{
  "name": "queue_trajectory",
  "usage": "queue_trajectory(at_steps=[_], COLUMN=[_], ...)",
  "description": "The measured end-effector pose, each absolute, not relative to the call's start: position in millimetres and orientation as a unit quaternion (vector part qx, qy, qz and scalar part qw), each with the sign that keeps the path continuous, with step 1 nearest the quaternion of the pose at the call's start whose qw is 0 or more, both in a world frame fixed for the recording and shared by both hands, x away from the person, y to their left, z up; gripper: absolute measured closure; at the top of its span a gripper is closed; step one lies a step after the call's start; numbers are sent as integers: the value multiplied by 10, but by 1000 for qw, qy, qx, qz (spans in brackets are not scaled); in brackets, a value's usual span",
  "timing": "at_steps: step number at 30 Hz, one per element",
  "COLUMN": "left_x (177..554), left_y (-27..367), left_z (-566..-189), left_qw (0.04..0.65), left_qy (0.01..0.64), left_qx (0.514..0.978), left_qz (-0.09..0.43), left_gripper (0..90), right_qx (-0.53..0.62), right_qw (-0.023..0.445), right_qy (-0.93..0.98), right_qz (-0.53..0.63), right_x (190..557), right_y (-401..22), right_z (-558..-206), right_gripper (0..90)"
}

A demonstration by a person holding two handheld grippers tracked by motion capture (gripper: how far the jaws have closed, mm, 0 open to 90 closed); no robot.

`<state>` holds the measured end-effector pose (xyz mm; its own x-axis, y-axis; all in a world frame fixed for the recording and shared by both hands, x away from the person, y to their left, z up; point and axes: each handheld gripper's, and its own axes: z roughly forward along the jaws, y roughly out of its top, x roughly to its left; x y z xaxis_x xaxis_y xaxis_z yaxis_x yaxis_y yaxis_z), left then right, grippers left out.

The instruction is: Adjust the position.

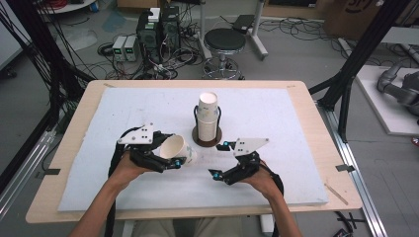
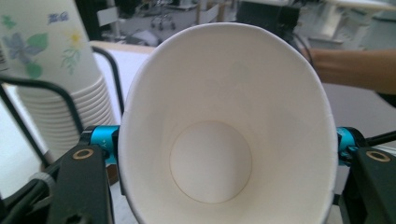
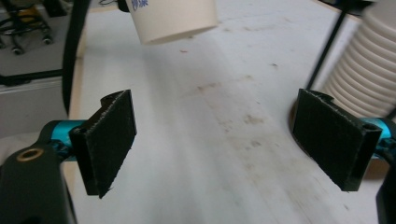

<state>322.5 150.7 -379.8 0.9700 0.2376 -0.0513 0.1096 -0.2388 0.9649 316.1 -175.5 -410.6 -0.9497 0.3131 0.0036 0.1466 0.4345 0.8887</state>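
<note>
**K:** Left gripper [image 1: 170, 160] is clamped on the white paper cup [image 1: 179, 149], tipped on its side just above the white foam mat [image 1: 123, 118]. Its rim looks squashed oval [image 2: 224, 116].

**M:** Right gripper [image 1: 221, 159] is spread wide, nothing between its jaws. It should probably take the cup base gently, clear of the nested stack of floral paper cups in the black wire holder [image 1: 207, 116].

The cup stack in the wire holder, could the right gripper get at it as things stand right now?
Probably yes. The right gripper has open, empty jaws, and the cup stack stands just beyond it with bare mat between. The left gripper holds its single cup off to the side.
</note>
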Motion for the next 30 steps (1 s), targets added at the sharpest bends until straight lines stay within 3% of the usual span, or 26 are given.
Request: queue_trajectory(at_steps=[7,19,30], left_x=[3233,3217,3222], left_y=[1528,1528,1519], left_z=[-3798,-3753,-3721], left_qw=[594,556,520], left_qy=[134,169,215], left_qx=[790,809,819], left_qz=[68,93,114], left_gripper=[323,324,328], right_qx=[194,332,376], right_qw=[123,236,258], right_qy=[824,772,753], right_qz=[517,489,474], right_x=[3164,3121,3130], right_y=[-2016,-2504,-2606], right_z=[-4158,-4275,-4382], right_gripper=[143,143,143])
